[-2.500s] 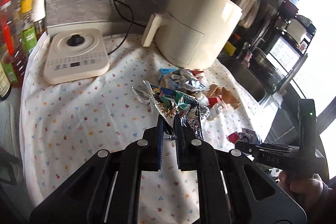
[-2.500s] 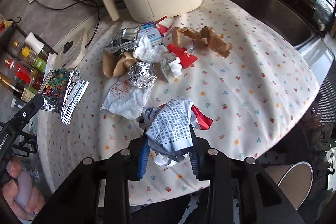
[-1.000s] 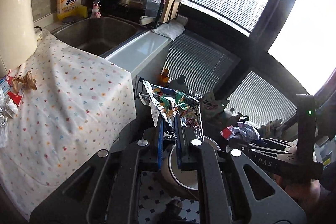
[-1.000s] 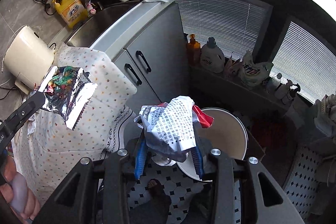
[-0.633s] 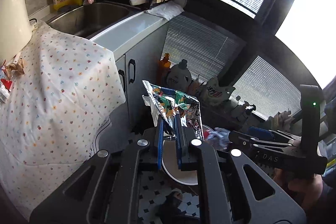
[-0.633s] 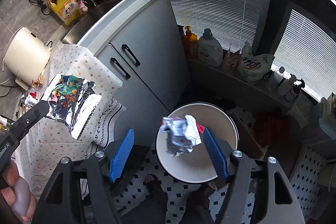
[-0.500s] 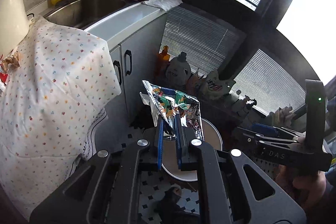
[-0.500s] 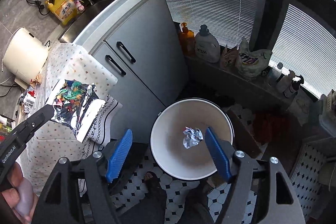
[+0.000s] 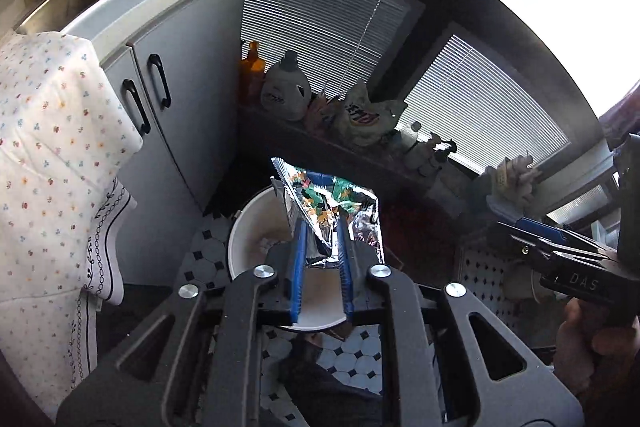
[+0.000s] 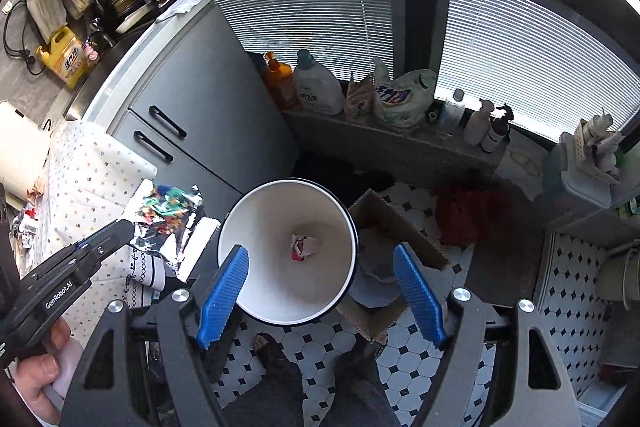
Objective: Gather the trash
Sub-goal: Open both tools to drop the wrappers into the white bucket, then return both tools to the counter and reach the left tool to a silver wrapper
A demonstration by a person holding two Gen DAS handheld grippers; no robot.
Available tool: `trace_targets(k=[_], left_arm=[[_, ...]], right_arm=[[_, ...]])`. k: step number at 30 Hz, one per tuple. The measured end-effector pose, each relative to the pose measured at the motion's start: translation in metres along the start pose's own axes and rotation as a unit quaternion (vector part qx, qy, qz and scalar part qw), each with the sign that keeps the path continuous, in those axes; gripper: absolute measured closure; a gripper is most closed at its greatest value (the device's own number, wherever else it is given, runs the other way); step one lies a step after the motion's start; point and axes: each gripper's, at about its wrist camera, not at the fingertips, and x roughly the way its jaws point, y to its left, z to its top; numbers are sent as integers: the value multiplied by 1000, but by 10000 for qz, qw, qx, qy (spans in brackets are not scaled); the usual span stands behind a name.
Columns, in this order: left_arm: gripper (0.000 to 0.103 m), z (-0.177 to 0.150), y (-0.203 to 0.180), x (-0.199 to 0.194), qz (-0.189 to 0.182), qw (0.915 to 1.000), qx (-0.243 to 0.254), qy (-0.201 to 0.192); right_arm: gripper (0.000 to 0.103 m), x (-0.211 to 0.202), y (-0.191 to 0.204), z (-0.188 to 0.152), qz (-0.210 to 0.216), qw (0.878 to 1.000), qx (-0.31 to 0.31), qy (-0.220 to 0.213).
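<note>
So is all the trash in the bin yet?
Not yet. One crumpled wrapper already lies at the bottom of the white bin, and the right gripper is open and empty above it. The left gripper is opening around the shiny snack bag over the bin. More trash waits on the table.

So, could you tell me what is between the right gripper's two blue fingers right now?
Nothing is held between them: the right gripper is open. In the right wrist view, only the white bin shows through the gap, with a crumpled wrapper at its bottom.
</note>
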Motion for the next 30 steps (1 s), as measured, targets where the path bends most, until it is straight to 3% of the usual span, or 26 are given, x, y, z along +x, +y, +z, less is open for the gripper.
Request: trace_targets(k=[2,5,11,21,30], left_arm=[[57,0,0,-2,-37,10000,-33,-63],[35,1,4,-13,67,9996,-57,-260],[22,2,38,-48,470,9966,-312,-600],[16,-20,126,-126,1172,9809,-1079,-1119],[15,-54,214,-191,1629,9573,-1848,-1510]], right_arm=[[29,-2,-4,0,-24,10000,40,-15],[29,-4,-1,2,-9,10000,19,-47],[22,-9,35,9,184,9994,-251,-163],[12,-15,147,10,670,9913,-1102,-274],[8,-20,251,-2,1095,9790,-1696,-303]])
